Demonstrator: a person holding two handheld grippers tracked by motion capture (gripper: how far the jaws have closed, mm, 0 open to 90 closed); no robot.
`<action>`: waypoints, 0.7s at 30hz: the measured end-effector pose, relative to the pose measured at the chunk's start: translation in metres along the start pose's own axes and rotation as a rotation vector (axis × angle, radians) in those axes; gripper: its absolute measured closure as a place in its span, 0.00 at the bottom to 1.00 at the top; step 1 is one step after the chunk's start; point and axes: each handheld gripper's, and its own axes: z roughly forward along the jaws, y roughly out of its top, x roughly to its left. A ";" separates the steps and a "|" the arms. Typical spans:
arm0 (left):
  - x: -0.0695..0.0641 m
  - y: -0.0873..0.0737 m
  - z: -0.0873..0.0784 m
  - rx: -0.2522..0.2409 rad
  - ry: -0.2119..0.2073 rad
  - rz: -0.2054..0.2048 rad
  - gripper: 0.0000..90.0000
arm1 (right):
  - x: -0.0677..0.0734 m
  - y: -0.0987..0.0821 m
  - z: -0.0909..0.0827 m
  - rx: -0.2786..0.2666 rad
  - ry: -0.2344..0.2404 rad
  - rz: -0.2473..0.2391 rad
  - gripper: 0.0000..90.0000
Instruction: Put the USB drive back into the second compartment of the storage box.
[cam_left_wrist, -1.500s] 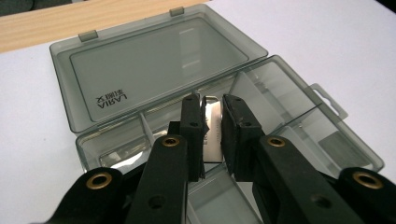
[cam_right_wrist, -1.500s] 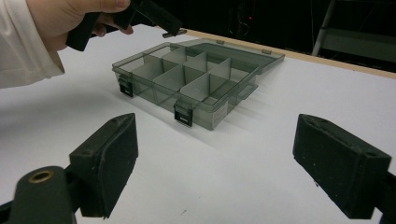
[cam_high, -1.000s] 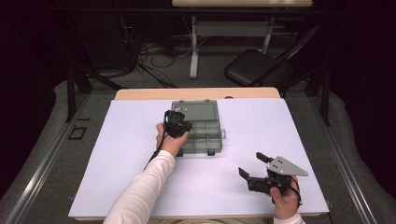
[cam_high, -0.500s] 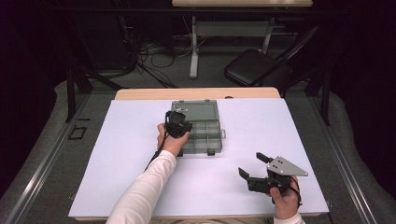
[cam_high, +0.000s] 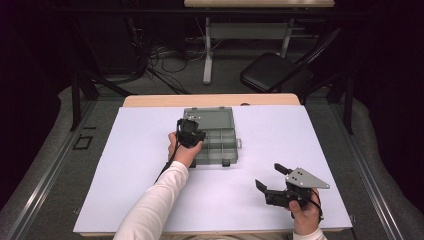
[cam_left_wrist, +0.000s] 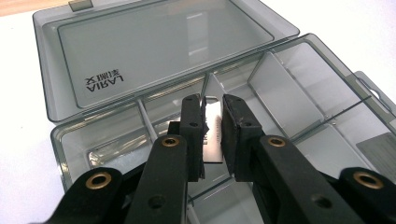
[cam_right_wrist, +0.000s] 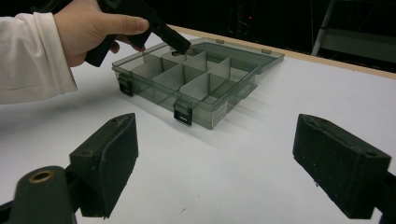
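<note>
A white sheet covers the table in a dark room, a black chair at one o'clock. The open smoky box at centre reads "AIRAL" on its lid. The left gripper pinches a small metal plate over a compartment; the right gripper, at five o'clock, gapes wide, holding nothing.

Organiser box: smoky grey see-thru plastic, lid same tint w/ pale lettering, latches darker grey. Dividers inside: clear, greyish. Small card between left tongs: white/silvery w/ tiny dark print. Left tongs: matt black, brass-coloured rivets. Right tongs: black too, brass rivet, light grey three-cornered plate on top w/ dark dots. Surface: plain white sheet, no pattern; light wood edge along far side. Sleeve: white. Floor round it: dull grey. Chair beyond: black. Backgr.: nearly black, tangled dark cables.
</note>
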 end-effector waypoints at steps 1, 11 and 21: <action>0.000 0.000 0.000 -0.009 0.004 0.000 0.88 | 0.000 0.000 0.000 0.000 0.001 0.000 0.15; -0.001 0.001 -0.006 -0.022 -0.013 0.002 0.70 | 0.000 0.000 0.000 0.000 0.001 -0.001 0.15; 0.002 0.003 -0.020 -0.068 -0.064 0.035 0.55 | 0.000 0.000 0.000 -0.001 0.002 0.001 0.15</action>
